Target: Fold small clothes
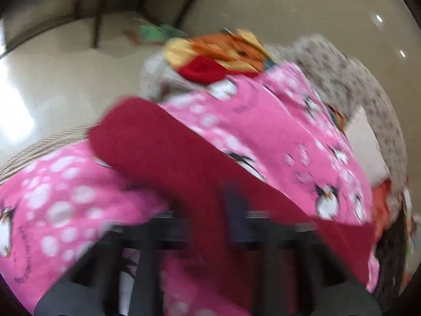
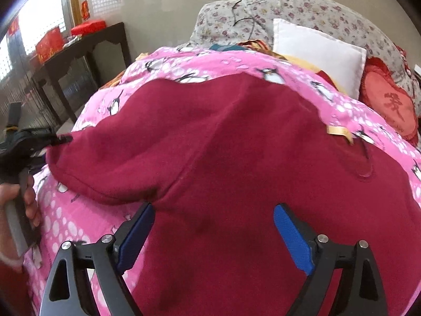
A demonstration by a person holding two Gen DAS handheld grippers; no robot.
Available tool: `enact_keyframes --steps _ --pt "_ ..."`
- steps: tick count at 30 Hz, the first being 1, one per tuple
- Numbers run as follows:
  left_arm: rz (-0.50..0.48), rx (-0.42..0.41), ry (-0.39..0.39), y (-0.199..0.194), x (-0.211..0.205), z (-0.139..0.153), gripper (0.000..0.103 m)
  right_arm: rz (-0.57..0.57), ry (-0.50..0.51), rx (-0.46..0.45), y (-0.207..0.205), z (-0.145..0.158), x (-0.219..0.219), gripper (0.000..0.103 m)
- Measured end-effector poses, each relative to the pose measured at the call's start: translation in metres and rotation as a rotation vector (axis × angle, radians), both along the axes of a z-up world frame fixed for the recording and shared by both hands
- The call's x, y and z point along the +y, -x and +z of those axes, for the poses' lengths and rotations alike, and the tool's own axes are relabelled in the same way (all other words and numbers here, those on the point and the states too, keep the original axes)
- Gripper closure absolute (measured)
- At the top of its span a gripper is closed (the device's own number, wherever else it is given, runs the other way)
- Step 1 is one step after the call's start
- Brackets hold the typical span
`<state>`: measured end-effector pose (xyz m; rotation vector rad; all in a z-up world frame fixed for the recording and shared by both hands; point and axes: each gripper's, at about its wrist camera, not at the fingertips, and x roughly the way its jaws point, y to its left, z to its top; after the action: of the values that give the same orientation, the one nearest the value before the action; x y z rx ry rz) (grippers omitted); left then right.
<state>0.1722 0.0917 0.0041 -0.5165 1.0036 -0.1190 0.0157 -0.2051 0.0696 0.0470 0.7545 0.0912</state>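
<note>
The dark red garment (image 2: 236, 163) lies spread over a pink penguin-print blanket (image 2: 184, 60) on a bed, its fleece-like cloth covering most of the right wrist view. One sleeve or corner (image 2: 79, 152) stretches toward the left edge of that view, where the left tongs (image 2: 61, 139) grip its tip, the narrow dark fingers closed on the fabric; a hand (image 2: 15, 205) wraps the handle below them. In the left wrist view, which is blurred, the same red cloth (image 1: 184, 163) runs diagonally across the frame and drapes down over the left tongs' fingers (image 1: 234, 210), so the pinch itself is hard to make out there. The right tongs (image 2: 213, 234) hang just above the near part of the garment with their blue-padded fingers (image 2: 292, 239) spread wide, holding nothing. Behind the blanket sit a white pillow (image 2: 318, 52) and a red heart-shaped cushion (image 2: 389, 108) with a stitched character, both leaning against a floral-print bundle of bedding (image 2: 289, 8). A dark side table (image 2: 86, 50) stands by the wall at the left, carrying a red box (image 2: 48, 44) and a red cushion-like item (image 2: 88, 26).
</note>
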Motion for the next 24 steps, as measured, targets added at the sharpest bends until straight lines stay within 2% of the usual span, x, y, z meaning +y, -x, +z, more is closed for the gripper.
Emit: enact_keyframes --steps 2,6,10,13,17,20,22,24 --pt "-0.015 -0.044 -0.001 0.007 -0.005 0.018 0.092 -0.015 -0.005 -0.011 0.011 0.005 -0.014 0.012" --pt "-0.113 -0.250 0.032 0.051 -0.030 0.093 0.092 -0.068 0.019 -0.030 0.035 0.011 -0.055 0.012" --pt "-0.297 -0.417 0.051 0.098 -0.093 0.162 0.092 -0.154 -0.022 -0.043 0.061 0.014 -0.107 0.012" --pt "-0.430 -0.459 0.080 0.126 -0.151 0.180 0.092 -0.207 -0.065 -0.050 0.077 0.013 -0.142 0.012" --pt "-0.568 -0.423 0.095 0.146 -0.236 0.157 0.092 -0.280 -0.081 -0.047 0.093 0.006 -0.184 0.012" --pt "-0.685 -0.370 0.101 0.158 -0.298 0.120 0.092 -0.325 -0.087 -0.036 0.102 -0.005 -0.211 0.012" --pt "-0.759 -0.356 0.075 0.168 -0.335 0.092 0.092 -0.350 -0.100 -0.025 0.106 -0.012 -0.227 0.012" --pt "-0.828 -0.324 0.092 0.171 -0.358 0.069 0.092 -0.385 -0.153 -0.029 0.112 -0.018 -0.247 0.012"
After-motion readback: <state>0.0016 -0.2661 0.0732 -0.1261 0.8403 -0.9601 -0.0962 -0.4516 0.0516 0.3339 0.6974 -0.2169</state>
